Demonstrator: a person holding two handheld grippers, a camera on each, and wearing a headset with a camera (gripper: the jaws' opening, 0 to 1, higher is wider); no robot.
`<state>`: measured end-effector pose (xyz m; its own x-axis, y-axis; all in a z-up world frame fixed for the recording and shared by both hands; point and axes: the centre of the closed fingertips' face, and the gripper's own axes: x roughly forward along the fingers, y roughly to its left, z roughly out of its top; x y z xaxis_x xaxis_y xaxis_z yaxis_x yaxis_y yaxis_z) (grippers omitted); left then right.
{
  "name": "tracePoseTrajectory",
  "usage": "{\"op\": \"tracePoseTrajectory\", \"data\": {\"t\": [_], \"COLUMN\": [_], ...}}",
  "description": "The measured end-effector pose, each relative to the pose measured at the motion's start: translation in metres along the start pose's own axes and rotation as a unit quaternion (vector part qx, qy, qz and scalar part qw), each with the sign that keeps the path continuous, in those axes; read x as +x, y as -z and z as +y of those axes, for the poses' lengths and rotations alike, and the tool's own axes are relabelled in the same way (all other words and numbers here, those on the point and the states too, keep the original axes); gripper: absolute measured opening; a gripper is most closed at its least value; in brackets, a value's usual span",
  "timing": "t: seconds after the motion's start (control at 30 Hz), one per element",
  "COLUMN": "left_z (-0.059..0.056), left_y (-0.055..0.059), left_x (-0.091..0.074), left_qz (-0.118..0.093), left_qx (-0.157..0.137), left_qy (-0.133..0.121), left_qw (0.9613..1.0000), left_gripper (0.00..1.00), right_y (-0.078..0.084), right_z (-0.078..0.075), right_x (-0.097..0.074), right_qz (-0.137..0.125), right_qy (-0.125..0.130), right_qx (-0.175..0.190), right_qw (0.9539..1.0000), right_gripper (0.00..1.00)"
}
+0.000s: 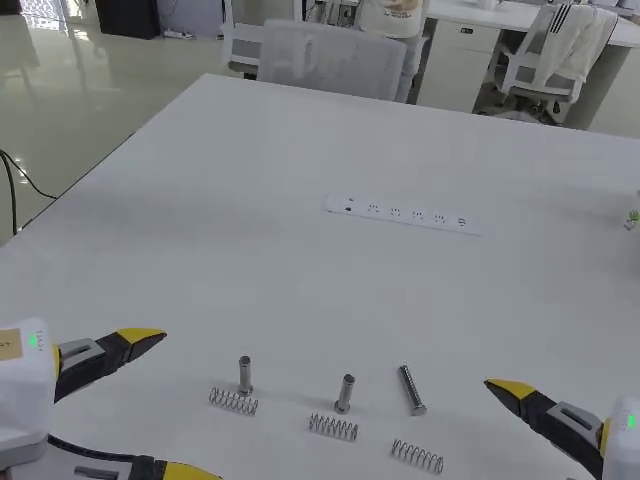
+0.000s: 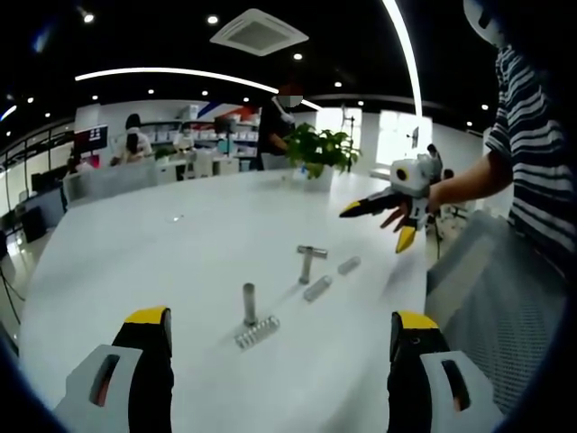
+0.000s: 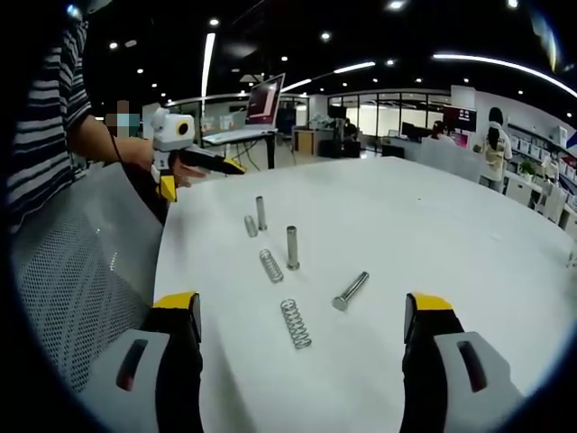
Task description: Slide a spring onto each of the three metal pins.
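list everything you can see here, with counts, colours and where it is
pins: 3, silver metal, in a row near the table's front edge; two upright, the rightmost lying down
springs: 3, silver, one lying in front of each pin, none on a pin
power strip: 1, white, mid-table
small object: 1, greenish, at the table's right edge, too small to identify
table: 1, white
office chairs: 2, grey and white, behind the far edge
cable: 1, black, on the floor to the left
left gripper: 1, yellow-tipped, open, left of the pins
right gripper: 1, yellow-tipped, open, right of the pins
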<state>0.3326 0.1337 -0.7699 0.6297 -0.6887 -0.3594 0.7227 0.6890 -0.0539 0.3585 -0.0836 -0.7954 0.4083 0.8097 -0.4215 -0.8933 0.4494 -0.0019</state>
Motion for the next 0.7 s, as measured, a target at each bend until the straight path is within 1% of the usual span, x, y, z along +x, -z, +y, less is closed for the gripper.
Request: {"op": "tracePoseTrajectory", "data": {"t": [0.2,0.37,0.7], "left_z": [-0.0001,-0.0012,0.0013], "left_y": [0.0026,0.0008,0.0002], "left_x": [0.0001,0.0007,0.0014], "left_qz": [0.003,0.0,-0.003], "left_qx": [-0.002,-0.001,-0.002], "left_qy": [-0.001,0.001,0.004], "left_qw": [1.0,1.0,1.0], "left_gripper": [0.98,0.98,0.98], "right_y": [0.0009,0.0003,0.0009], "right_z": [0.0006,0.0,0.0004], "right_x": [-0.0013,-0.0015,-0.0021], "right_qz": [0.004,0.004,0.009], "right_qy": [-0.001,0.0,-0.003], "right_qx": [-0.001,0.0,0.003], "right_qw": [1.0,1.0,1.0], "right_gripper": [0.93,0.93,0.92]}}
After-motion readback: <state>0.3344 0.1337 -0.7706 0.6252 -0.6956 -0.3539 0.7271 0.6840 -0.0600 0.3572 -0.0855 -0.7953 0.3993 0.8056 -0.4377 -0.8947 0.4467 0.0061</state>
